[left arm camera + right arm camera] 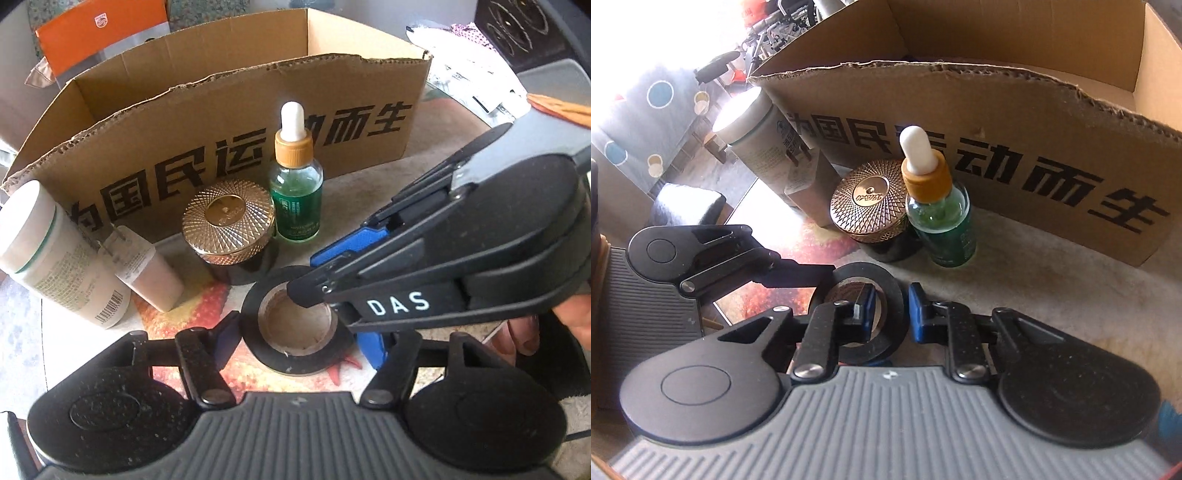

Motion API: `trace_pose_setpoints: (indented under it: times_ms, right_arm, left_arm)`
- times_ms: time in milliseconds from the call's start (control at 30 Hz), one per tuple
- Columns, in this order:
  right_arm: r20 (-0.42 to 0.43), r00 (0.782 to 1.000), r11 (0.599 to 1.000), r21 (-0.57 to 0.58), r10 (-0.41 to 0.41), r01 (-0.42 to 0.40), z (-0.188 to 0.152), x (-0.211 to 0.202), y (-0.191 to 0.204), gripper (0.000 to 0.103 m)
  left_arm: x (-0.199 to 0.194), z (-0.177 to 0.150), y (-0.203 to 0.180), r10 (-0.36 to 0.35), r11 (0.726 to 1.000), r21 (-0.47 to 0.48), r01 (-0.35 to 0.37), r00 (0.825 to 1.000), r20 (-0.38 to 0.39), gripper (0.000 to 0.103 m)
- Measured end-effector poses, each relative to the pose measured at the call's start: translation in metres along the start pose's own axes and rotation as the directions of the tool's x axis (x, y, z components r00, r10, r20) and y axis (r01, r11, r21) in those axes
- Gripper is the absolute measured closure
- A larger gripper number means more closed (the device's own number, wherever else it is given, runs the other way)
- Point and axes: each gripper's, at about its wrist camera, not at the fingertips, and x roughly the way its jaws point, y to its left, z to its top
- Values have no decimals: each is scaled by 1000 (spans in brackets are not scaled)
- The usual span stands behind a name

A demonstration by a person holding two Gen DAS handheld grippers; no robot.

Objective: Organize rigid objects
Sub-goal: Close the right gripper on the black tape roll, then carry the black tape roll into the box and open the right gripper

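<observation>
Meanwhile, black tape roll (295,325) flat on patterned surface (207,314), both claws on it: right claw (889,310) clamped across ring wall, left claw (299,334) straddling roll, clamped or not unclear. Behind: ribbed gold-lidded jar (229,221), green glass dropper bottle (295,188), torn cardboard box (236,122).

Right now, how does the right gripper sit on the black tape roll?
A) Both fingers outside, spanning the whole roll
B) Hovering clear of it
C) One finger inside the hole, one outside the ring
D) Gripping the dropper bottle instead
C: in the right wrist view the right gripper has one blue pad inside the hole of the tape roll and the other outside the ring wall.
</observation>
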Motion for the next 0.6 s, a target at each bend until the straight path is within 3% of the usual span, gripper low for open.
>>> trace_pose_setpoints:
  times_ms: [133, 300, 433, 600]
  right_arm:
    - [5, 1000, 1000, 15, -5, 5, -1, -2, 0, 86]
    - [64, 997, 999, -17, -38, 39, -5, -28, 17, 86]
    - [164, 984, 995, -64, -67, 78, -1, -70, 39, 86]
    - [283, 957, 987, -120, -71, 109, 22, -117, 57, 86]
  left_arm:
    - [-11, -5, -4, 13, 1000, 13, -13, 1000, 21, 36]
    - [-51, -4, -11, 17, 1000, 16, -19, 994, 111, 36]
    - [-95, 7, -14, 48, 998, 31, -56, 973, 226, 36]
    - [-134, 35, -6, 96, 992, 43, -119, 930, 356, 35]
